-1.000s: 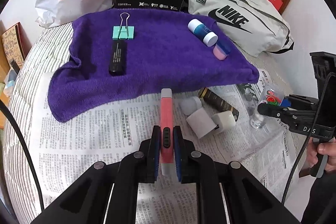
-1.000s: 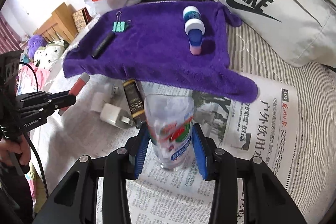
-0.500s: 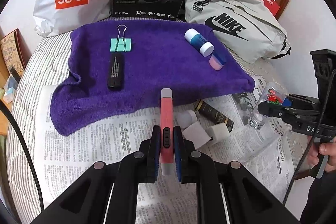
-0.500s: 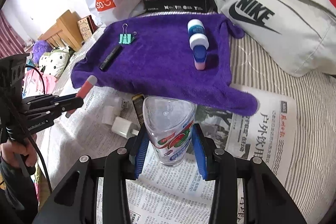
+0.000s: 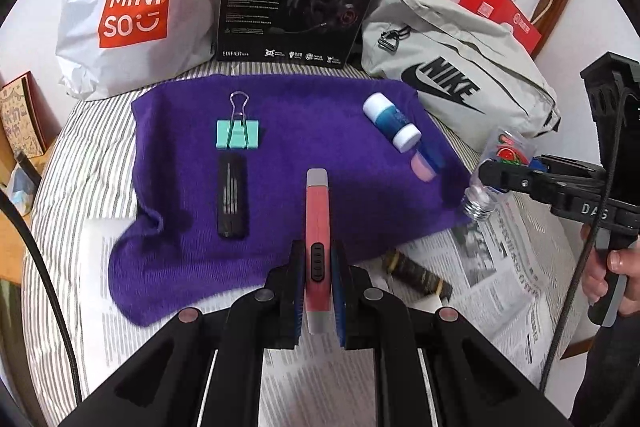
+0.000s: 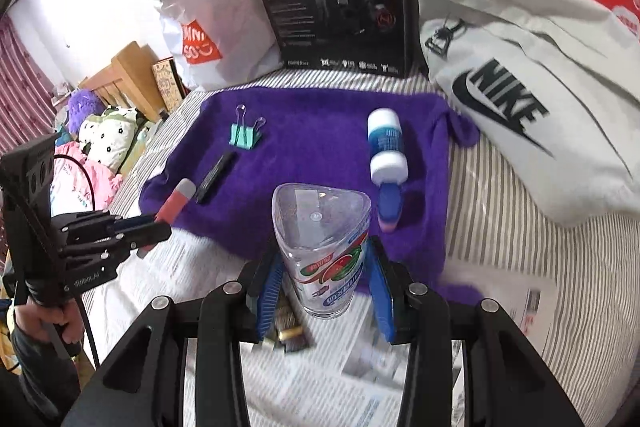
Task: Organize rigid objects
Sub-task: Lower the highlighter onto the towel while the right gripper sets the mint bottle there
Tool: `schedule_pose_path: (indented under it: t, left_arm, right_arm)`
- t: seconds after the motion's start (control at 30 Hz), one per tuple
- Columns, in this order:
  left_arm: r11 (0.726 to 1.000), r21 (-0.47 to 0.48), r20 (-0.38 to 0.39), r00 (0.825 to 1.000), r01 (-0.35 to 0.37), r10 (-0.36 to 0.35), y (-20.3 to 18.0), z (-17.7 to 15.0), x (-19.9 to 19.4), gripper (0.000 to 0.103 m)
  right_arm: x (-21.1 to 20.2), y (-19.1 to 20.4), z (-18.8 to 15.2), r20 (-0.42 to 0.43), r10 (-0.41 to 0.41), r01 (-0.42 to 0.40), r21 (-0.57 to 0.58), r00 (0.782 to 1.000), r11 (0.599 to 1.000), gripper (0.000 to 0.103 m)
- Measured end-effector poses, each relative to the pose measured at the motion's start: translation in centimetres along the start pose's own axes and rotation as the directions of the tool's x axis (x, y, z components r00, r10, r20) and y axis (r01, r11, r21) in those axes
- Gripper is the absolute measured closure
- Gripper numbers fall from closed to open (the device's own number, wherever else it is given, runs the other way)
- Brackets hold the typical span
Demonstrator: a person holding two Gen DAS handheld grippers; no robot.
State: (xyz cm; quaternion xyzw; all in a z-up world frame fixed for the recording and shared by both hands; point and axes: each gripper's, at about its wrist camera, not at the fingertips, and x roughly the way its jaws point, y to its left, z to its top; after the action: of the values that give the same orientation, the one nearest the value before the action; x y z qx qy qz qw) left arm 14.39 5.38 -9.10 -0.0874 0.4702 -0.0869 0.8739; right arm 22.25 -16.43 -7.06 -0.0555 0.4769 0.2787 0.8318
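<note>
Clamped between the blue pads of the left gripper (image 5: 316,277), a pink utility knife (image 5: 317,215) points forward over the near edge of the purple towel (image 5: 304,115). On that towel lie a green binder clip (image 5: 237,133), a black flat case (image 5: 231,195) and a white-capped blue bottle (image 5: 390,123) touching a pink-capped one (image 5: 426,161). From the right wrist view, the right gripper (image 6: 326,285) is closed on a clear plastic bottle (image 6: 326,239) with a watermelon label, held above newspaper (image 6: 304,387) at the towel's front edge.
</note>
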Motion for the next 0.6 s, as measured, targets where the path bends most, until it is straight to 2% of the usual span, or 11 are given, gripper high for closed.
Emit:
schedule_pose_path:
  t: [0.2,0.5,0.6]
  left_arm:
    - [1.0,-0.012,-0.019,1.0,-0.001,0.0,1.2,2.0,2.2,0.091]
    - [1.0,-0.026,-0.042,0.999,0.005,-0.006,2.5,3.3,4.8,0.091]
    - [1.0,-0.029,-0.049,0.999,0.002,-0.003,2.8,3.6,5.4,0.091]
  right_arm:
    - [3.3,-0.1,2.0,-0.044,-0.03,0.03,-0.018,0.999,0.999,0.063]
    - [7.2,-0.2,2.2,-0.128,-0.047,0.043,-0.035,0.991,0.998,0.063]
    - [7.6,-0.3,2.4,-0.127,-0.052,0.049,-0.029,0.991,0.998,0.063]
